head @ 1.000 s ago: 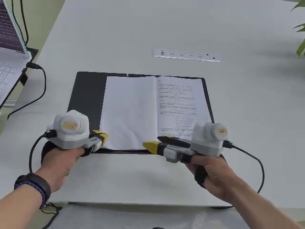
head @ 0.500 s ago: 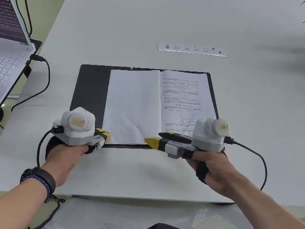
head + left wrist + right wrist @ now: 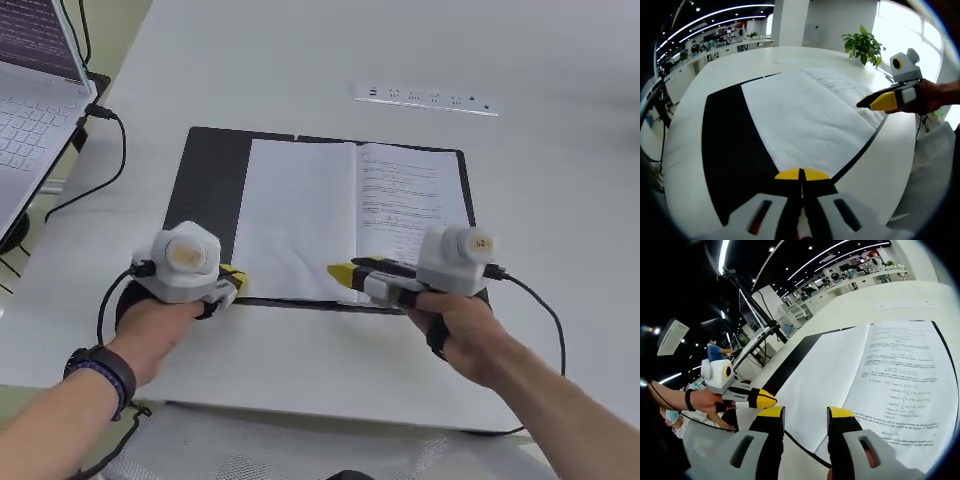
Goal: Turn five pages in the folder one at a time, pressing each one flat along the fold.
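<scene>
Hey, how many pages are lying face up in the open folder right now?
2: a blank page left of the fold, and a printed page right of it. More sheets may lie hidden beneath them.

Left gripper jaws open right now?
No, the left gripper has its yellow tips pressed together with no gap, by the folder.

The right gripper (image 3: 802, 412) is pointing across the open folder (image 3: 795, 357), its yellow-tipped jaws standing apart below a blank page (image 3: 830, 370) and a printed page (image 3: 910, 370). The left gripper (image 3: 762, 398) is showing at the left, with a hand (image 3: 707, 400) holding it.
</scene>
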A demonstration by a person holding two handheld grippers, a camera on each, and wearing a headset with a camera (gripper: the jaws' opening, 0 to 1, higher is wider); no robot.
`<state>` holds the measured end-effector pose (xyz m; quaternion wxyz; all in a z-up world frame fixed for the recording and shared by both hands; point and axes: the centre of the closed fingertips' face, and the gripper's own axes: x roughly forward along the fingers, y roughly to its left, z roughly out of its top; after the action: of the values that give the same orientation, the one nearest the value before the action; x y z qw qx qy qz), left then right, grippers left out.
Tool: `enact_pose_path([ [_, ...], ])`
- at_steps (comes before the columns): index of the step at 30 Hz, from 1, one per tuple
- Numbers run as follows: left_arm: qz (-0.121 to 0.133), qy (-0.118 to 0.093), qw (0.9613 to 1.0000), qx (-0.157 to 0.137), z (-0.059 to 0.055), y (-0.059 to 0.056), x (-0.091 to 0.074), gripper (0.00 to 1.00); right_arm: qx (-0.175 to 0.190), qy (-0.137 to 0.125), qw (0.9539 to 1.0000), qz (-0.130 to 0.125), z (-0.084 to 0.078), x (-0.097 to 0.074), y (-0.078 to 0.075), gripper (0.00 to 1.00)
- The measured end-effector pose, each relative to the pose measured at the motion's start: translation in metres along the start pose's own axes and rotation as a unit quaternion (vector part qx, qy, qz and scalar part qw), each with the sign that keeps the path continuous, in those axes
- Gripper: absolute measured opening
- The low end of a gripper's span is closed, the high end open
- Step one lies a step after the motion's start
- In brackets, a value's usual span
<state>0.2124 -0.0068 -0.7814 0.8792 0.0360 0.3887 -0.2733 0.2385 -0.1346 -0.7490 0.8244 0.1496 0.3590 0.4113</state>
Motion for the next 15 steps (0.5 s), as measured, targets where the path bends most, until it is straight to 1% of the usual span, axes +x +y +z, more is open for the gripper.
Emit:
enact_pose_path([
  [3, 0.0, 0.0, 1.0, -0.002, 0.0, 0.001, 0.0, 0.0, 0.007, -0.009, 0.9999, -0.003, 0.009, 0.003, -0.009, 0.29],
  [6, 0.001, -0.001, 1.0, -0.004, -0.001, 0.002, 0.001, 0.0, 0.016, -0.017, 0.9996, -0.014, 0.017, 0.007, -0.019, 0.26],
  [9, 0.004, -0.001, 1.0, -0.005, -0.001, 0.003, 0.001, 0.0, 0.026, -0.027, 0.9992, -0.01, 0.025, 0.012, -0.024, 0.25],
  [12, 0.006, -0.003, 0.9999, -0.01, -0.001, 0.004, 0.002, 0.0, 0.025, -0.03, 0.9992, -0.013, 0.03, 0.017, -0.029, 0.22],
  [15, 0.006, -0.002, 0.9999, -0.01, -0.001, 0.004, 0.002, 0.0, 0.039, -0.031, 0.9986, -0.015, 0.031, 0.024, -0.036, 0.17],
])
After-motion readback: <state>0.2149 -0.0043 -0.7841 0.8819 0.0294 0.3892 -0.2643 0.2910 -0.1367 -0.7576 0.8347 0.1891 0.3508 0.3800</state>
